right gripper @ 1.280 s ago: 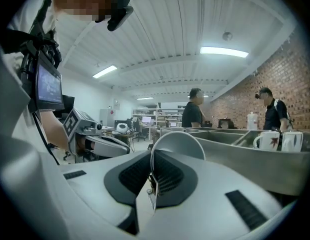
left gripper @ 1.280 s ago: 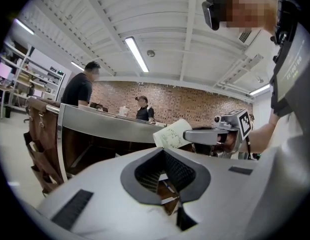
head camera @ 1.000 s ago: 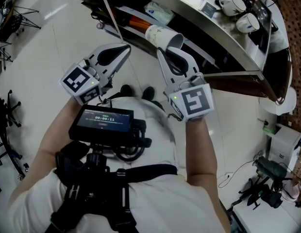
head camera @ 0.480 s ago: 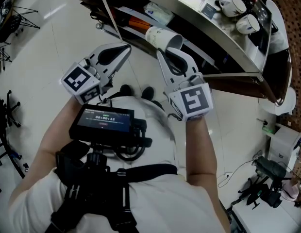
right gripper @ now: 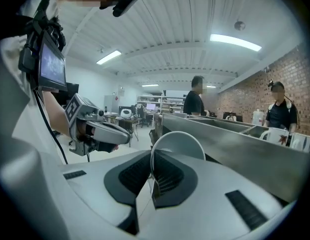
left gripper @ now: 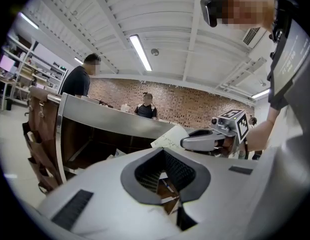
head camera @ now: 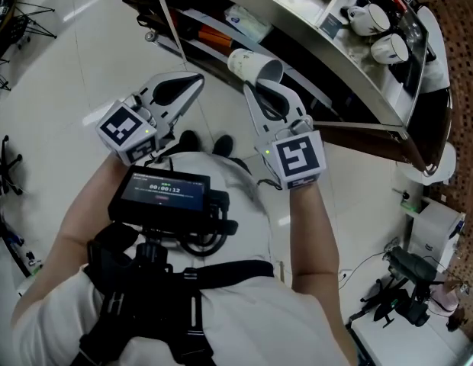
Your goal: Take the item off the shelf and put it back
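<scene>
- Steel counter (head camera: 339, 52) fills the top of the head view. A dark open shelf (head camera: 221, 48) runs beneath it, and a pale tiled floor (head camera: 69, 67) lies below.
- Right gripper (head camera: 259, 90) is out in front of the shelf opening. Its jaws are nearly together, pinching the thin wall of a white paper cup (head camera: 255, 65) at the rim.
- Right gripper view confirms the hold: one pad sits inside the cup's mouth and one outside, and the cup wall runs down into the gap.
- Left gripper (head camera: 197, 78) hangs beside the right one and well apart from the cup. Its jaws are closed tip to tip with nothing between them, and it looks idle.
- Paper cup lies on its side in the grip, mouth toward the person and base toward the shelf. It is in the air just outside the shelf edge and rests on nothing.
- Two white mugs (head camera: 366, 17) stand on the counter top, away from the action.
- A pale packet (head camera: 248, 23) and an orange item (head camera: 217, 33) sit on the shelf near the cup.
- Progress, as judged: the taking-off half looks done, since the cup is clear of the shelf and carried. The return is left: move the cup into the opening, set it down stable, let go, and draw the gripper clear.
- Risk, as judged: a thin rim pinch on a light cup could let it swing or buckle when set down.
</scene>
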Motion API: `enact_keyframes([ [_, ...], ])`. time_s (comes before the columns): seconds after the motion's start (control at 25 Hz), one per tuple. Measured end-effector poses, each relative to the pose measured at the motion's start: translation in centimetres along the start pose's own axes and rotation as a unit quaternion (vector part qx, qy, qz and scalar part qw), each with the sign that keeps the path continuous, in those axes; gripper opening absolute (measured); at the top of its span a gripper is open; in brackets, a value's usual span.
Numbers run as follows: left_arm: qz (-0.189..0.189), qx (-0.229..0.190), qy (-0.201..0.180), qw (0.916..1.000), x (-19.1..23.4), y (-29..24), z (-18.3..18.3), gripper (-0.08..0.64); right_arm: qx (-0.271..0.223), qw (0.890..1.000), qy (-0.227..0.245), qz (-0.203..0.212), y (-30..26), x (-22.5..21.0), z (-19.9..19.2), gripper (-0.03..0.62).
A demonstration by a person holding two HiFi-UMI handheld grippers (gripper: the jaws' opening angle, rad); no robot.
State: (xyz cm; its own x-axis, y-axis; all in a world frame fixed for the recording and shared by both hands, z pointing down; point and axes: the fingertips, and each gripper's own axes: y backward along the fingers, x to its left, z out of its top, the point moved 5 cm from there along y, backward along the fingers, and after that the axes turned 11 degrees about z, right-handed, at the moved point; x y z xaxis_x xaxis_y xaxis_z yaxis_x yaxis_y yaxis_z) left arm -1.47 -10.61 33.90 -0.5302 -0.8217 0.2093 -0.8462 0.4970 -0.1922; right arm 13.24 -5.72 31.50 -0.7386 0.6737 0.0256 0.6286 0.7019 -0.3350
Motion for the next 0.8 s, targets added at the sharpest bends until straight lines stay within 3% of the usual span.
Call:
enact_keyframes([
  [0.16, -0.001, -0.003, -0.023, 0.9997, 0.1, -0.1, -1.3, 0.009, 0.063, 0.998, 0.016, 0.005, -0.8, -1.6, -2.2, 0.02],
  [0.4, 0.01, 0.019, 0.002, 0.9998, 0.4, 0.2, -2.0, 0.009, 0.171, 0.985, 0.01, 0.008, -2.5, -5.0, -7.0, 0.021],
  [0.64, 0.023, 0.031, 0.016, 0.9991, 1.2, 0.3, -3.2, 0.009, 0.302, 0.952, -0.003, -0.043, -3.8, -10.9, -13.2, 0.021],
  [0.8, 0.034, 0.036, 0.032, 0.9982, 1.5, 0.6, -4.3, 0.009, 0.351, 0.934, 0.02, -0.058, -5.0, -14.9, -15.6, 0.021],
])
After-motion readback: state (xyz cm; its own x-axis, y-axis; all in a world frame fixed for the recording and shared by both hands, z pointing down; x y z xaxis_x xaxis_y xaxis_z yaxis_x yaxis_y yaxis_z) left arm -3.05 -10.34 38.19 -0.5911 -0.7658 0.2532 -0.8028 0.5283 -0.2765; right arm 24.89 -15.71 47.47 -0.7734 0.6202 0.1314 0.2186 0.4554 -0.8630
